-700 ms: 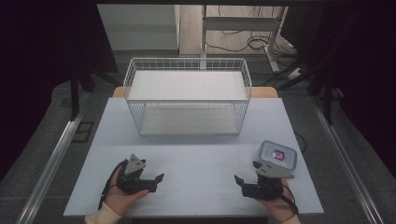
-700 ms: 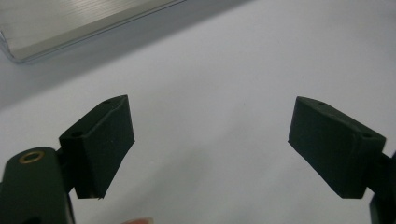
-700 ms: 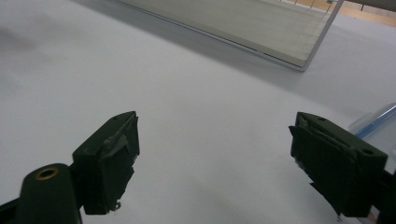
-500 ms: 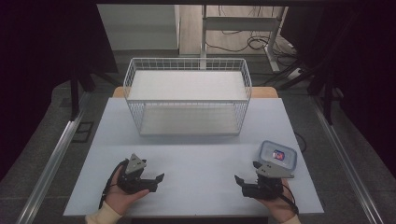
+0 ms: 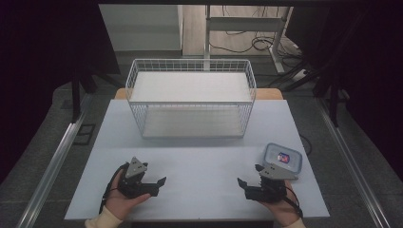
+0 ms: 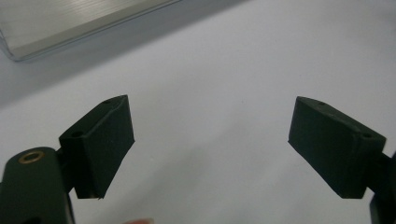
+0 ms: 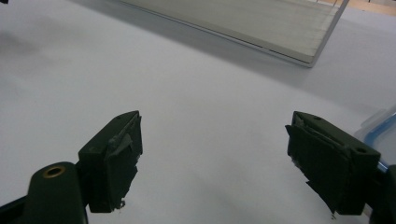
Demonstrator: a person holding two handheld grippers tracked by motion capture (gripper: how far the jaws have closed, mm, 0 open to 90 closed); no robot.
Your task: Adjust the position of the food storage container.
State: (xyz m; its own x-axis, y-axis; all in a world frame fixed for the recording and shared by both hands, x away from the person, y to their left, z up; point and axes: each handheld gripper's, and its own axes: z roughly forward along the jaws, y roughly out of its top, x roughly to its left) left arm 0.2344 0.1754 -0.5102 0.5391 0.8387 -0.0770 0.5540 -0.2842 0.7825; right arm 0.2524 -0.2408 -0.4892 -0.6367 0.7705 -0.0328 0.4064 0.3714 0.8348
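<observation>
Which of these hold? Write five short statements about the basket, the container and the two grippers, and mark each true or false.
1. The wire basket stands at the far side of the table. True.
2. The lidded container lies inside the basket. False: it lies on the table beside the right gripper.
3. The left gripper is open with nothing between its fingers. True.
4. The right gripper is shut on the container. False: it is open and holds nothing.
5. The container has a blue rim. True.
</observation>
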